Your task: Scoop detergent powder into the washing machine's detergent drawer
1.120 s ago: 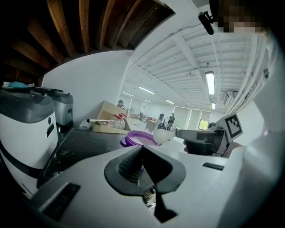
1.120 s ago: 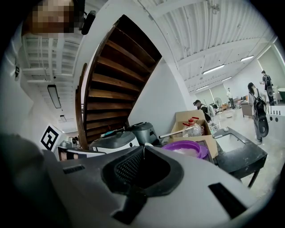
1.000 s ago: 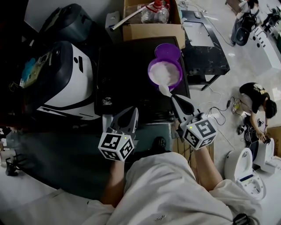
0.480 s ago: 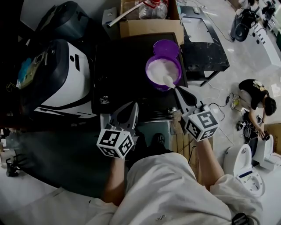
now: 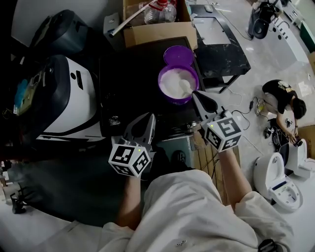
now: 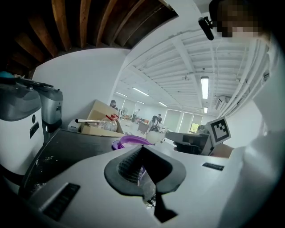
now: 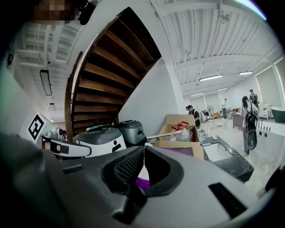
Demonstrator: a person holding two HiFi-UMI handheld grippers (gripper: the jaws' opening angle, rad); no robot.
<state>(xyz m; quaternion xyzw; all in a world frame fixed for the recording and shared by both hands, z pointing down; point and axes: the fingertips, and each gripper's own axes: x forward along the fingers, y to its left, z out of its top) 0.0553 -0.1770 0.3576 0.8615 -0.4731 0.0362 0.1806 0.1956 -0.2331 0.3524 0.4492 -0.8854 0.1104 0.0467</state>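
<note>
— Background and surface, quick?
— Pale workshop floor, cluttered, with a black tabletop (image 5: 133, 83) in the middle of the head view. Along its left edge sat a white appliance (image 5: 64, 98), with a grey appliance (image 5: 69, 29) behind that. At the far edge stood a cardboard box (image 5: 160, 33) with a red-capped plastic bottle (image 5: 160, 10) in it. Right of the tabletop stood a black side table (image 5: 216, 47). Well off to the right a person (image 5: 284, 104) crouched on the floor.
— Where was the detergent powder (image 5: 172, 81)?
— It was white and filled a purple tub (image 5: 162, 93) near the tabletop's right edge. Just behind the tub a purple lid (image 5: 178, 55) lay flat, touching or nearly so; couldn't tell which.
— And the right gripper (image 5: 196, 95)?
— It reached over the tub's near right rim. Its jaws were pinched together on the handle of a white scoop (image 5: 185, 88), and the scoop's bowl was down in the powder. The right gripper view showed the jaws closed, with only a thin white strip and some purple between them.
— And the left gripper (image 5: 149, 119)?
— It hung at the tabletop's near edge, left of the tub and apart from it. Its jaws were closed tip to tip with nothing gripped; the left gripper view showed only a bit of the purple tub through the hollow behind the tips
</note>
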